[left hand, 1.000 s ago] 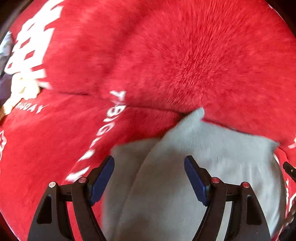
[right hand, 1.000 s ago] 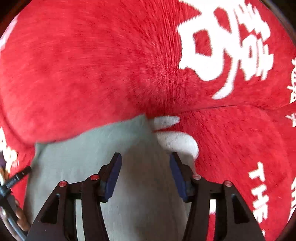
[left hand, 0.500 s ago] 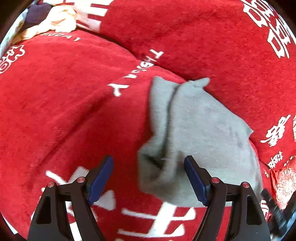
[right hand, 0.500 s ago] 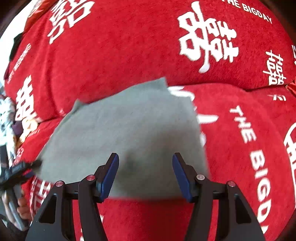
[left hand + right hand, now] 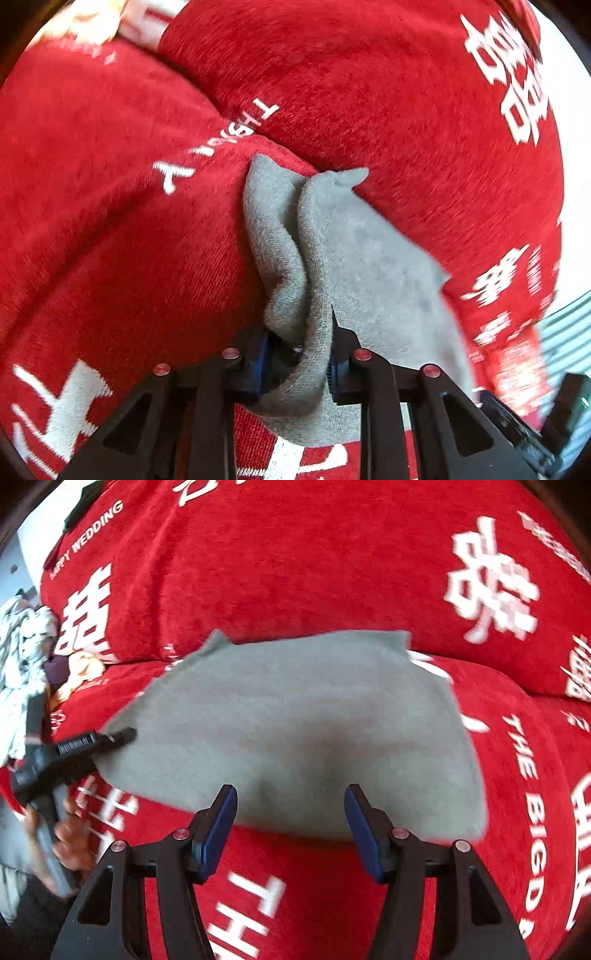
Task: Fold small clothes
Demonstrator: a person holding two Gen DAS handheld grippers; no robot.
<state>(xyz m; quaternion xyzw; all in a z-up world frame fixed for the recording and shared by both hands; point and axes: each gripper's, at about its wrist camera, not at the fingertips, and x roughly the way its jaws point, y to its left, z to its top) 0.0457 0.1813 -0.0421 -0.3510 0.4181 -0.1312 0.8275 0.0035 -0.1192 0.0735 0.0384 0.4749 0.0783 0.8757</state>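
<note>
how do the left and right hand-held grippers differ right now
The left hand-held gripper has its jaws closing on a bunched edge of the grey cloth; the right hand-held gripper has its jaws opening, with nothing between them.
The left one sits at the cloth's side edge, while the right one hangs over the near edge without touching it.
Both have black frames with blue pads and point at the same cloth on the red cover.
</note>
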